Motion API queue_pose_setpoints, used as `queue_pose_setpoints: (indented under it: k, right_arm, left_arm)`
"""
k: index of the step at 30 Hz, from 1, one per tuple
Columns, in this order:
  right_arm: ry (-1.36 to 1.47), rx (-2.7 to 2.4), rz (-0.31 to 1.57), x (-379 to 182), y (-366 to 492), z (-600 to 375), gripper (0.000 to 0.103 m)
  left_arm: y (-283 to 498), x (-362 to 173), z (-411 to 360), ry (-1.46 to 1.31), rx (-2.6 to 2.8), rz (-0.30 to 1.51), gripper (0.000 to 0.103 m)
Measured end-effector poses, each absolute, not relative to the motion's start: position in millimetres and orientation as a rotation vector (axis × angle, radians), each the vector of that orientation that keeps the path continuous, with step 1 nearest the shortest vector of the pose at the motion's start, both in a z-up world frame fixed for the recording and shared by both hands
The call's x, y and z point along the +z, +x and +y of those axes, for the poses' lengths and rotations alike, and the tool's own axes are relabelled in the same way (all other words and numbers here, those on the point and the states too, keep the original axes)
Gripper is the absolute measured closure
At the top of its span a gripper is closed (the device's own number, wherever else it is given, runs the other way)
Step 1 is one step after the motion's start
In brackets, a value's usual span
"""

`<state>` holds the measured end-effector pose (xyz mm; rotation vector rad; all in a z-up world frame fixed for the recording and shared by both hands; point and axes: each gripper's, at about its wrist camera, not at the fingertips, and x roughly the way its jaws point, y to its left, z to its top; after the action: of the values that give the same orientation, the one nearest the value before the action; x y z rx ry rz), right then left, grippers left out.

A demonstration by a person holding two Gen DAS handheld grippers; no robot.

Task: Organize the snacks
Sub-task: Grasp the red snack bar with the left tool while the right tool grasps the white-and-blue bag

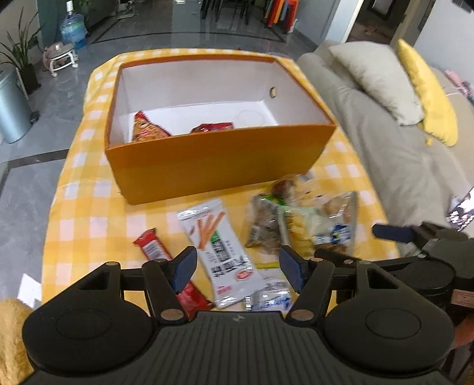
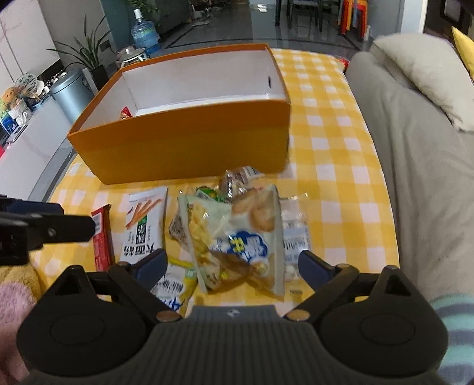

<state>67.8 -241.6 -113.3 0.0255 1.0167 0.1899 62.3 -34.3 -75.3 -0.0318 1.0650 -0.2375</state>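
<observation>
An orange box (image 1: 207, 160) (image 2: 183, 145) with a white inside stands on the yellow checked cloth, with two red snack packs (image 1: 148, 130) in it. In front of it lie loose snacks. My left gripper (image 1: 238, 268) hangs open over a white breadstick pack (image 1: 219, 251) (image 2: 142, 225), beside a red bar (image 1: 154, 245) (image 2: 102, 237). My right gripper (image 2: 232, 265) is open above a clear cookie bag (image 2: 246, 237) (image 1: 334, 228) that tops a heap of several packets. Nothing is held. Each gripper shows at the edge of the other's view.
A grey sofa (image 2: 420, 165) with a beige pillow (image 1: 376, 80) and a yellow cushion (image 1: 426, 91) lines the table's right side. A metal bin (image 1: 11, 106), a plant and a water bottle (image 1: 72, 28) stand on the floor to the left.
</observation>
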Motion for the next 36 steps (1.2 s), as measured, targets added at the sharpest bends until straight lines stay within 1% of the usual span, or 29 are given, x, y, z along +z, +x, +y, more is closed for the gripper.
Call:
queue_pose_setpoints:
  k: [8,15,19,23,27,28,30,32,33,35,36]
  right_arm:
    - [-0.109,0.169,1.014,-134.3,83.3,-214.4,0.01]
    - [-0.151,0.182,1.018,-147.6,93.3,-205.6,0.011]
    - [-0.182,0.196,1.003,-148.6,93.3,-203.0,0.018]
    - [-0.222,0.194,0.995,-150.2,93.1,-203.7,0.036]
    - [-0.213,0.208,0.998,-151.1,94.3,-207.7,0.044]
    - [-0.205,0.211,0.998,-150.9,94.4,-208.4,0.047]
    - [-0.203,0.213,0.994,-150.2,94.8,-209.5,0.05]
    - [-0.188,0.213,0.991,-148.3,94.7,-210.8,0.053]
    - [-0.174,0.212,0.991,-147.3,94.9,-212.9,0.054]
    - [-0.15,0.212,0.994,-146.9,95.5,-215.8,0.055]
    - [-0.142,0.213,0.994,-146.9,95.7,-217.1,0.055]
  left_arm:
    - [75.4,-89.3,-23.0,-0.057,-0.189,1.129,0.028]
    - [89.0,-113.5,-12.5,-0.056,-0.101,1.216,0.028]
    - [93.1,-123.6,-6.2,-0.054,-0.057,1.247,0.029]
    - [97.7,-134.5,2.9,-0.096,-0.023,1.276,0.031]
    - [101.4,-143.9,9.9,-0.147,0.013,1.295,0.033]
    - [102.1,-146.4,11.0,-0.155,0.021,1.298,0.034]
    - [103.4,-151.4,11.9,-0.169,0.027,1.307,0.037]
    - [105.3,-156.2,13.3,-0.184,0.025,1.315,0.043]
    - [105.6,-158.7,13.5,-0.191,0.026,1.318,0.044]
    - [106.8,-163.2,13.0,-0.195,0.035,1.325,0.052]
    - [107.1,-165.6,12.8,-0.193,0.04,1.33,0.054]
